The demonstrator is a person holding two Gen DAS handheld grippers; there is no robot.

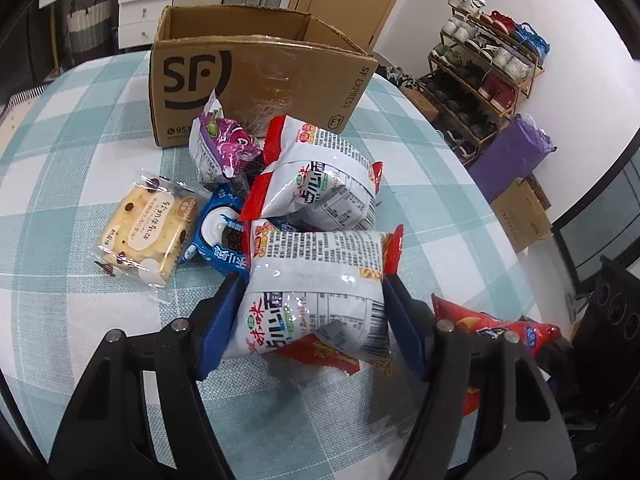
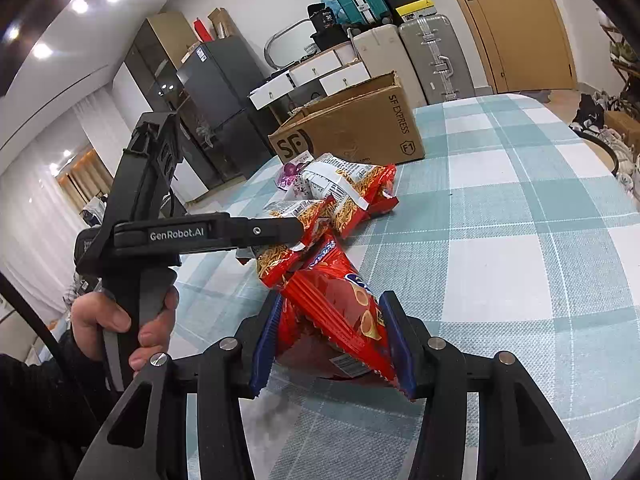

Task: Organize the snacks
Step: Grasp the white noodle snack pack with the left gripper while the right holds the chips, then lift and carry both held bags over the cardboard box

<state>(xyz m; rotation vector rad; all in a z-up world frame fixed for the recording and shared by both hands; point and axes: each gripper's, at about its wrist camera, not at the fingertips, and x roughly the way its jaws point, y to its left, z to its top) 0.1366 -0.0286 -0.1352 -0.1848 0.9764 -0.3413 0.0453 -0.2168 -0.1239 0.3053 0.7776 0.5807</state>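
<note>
My left gripper [image 1: 310,300] is shut on a white-and-red noodle snack pack [image 1: 316,292], held just above the table. My right gripper [image 2: 332,332] is shut on a red chip bag [image 2: 340,312], which also shows at the right edge of the left wrist view [image 1: 500,328]. The left gripper body [image 2: 200,236] shows in the right wrist view, its fingers hidden among the packs. Two more noodle packs [image 1: 324,172], a purple pack [image 1: 224,148], a blue cookie pack [image 1: 220,232] and a cracker pack [image 1: 144,232] lie in a pile. An open SF cardboard box [image 1: 256,76] stands behind them.
The table has a teal-and-white checked cloth [image 2: 520,240]. A shoe rack [image 1: 480,72] and a purple bag [image 1: 508,156] stand on the floor to the right. Suitcases [image 2: 432,60] and white drawers [image 2: 320,72] stand beyond the box.
</note>
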